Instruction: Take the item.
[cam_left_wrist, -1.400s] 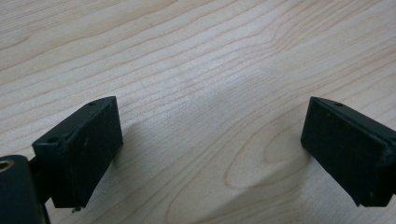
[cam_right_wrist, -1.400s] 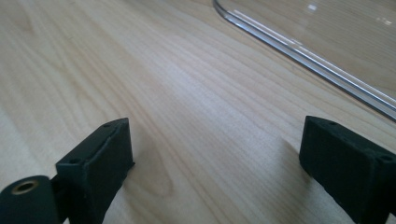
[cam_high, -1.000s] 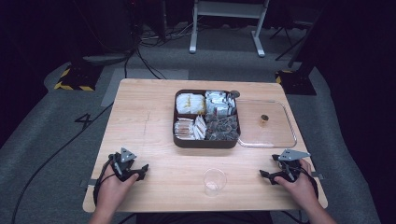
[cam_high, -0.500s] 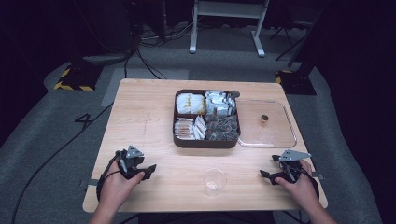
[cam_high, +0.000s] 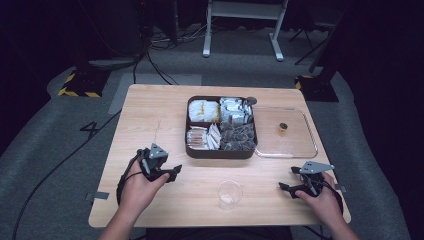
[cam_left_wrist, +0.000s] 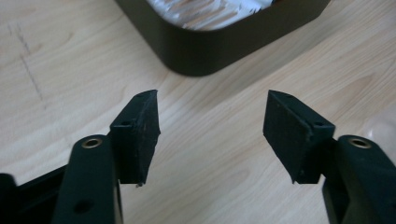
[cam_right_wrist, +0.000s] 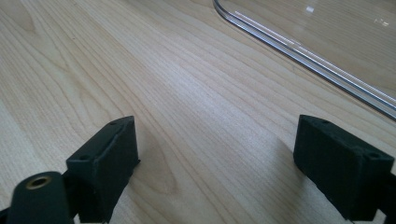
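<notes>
A dark box with four compartments of wrapped packets stands mid-table, and a clear lid with a small brown knob lies flat to its right. A clear plastic cup stands near the front edge. My left gripper hovers left of the box's near corner. Its jaws are open on nothing and have just been opening a little. My right gripper rests at the front right, pointing left. Its jaws have just been closing but stand open with bare wood between them.
The lid's clear rim runs just beyond my right jaws. Bare wood table stretches to the left of the box. Cables lie on the grey floor to the left, and a white stand's legs are behind the table.
My left gripper has lifted and moved right and farther up the table, toward the box's near corner. The right hand has stayed in place, with its jaws narrower.
</notes>
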